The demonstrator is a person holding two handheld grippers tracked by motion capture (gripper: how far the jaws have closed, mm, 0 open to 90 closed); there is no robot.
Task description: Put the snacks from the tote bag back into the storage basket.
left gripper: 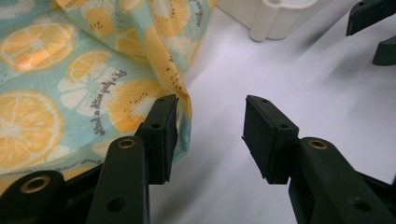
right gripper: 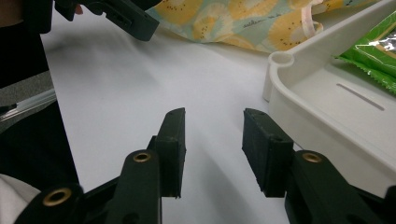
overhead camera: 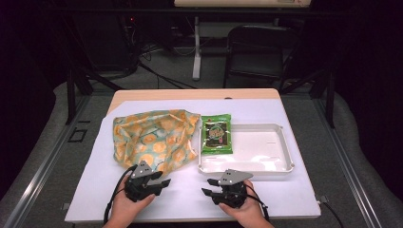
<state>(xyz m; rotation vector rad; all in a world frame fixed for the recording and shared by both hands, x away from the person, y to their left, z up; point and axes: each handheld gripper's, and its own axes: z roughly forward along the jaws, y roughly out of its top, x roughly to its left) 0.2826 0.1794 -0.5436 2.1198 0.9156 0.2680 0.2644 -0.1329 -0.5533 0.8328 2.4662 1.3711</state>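
White table sheet (overhead camera: 142,190): citrus-print bag (overhead camera: 154,140) lies crosswise, left tongs (overhead camera: 160,179) beside it.

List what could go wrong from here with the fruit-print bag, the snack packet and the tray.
1. The left gripper is open with one pad at the fruit-print bag edge; closing there may pinch only a thin fold that slips out.
2. The snack packet overhangs the white tray rim beside the bag, so tugging the cloth could dislodge it.
3. The right gripper sits near the tray corner and might nudge it.
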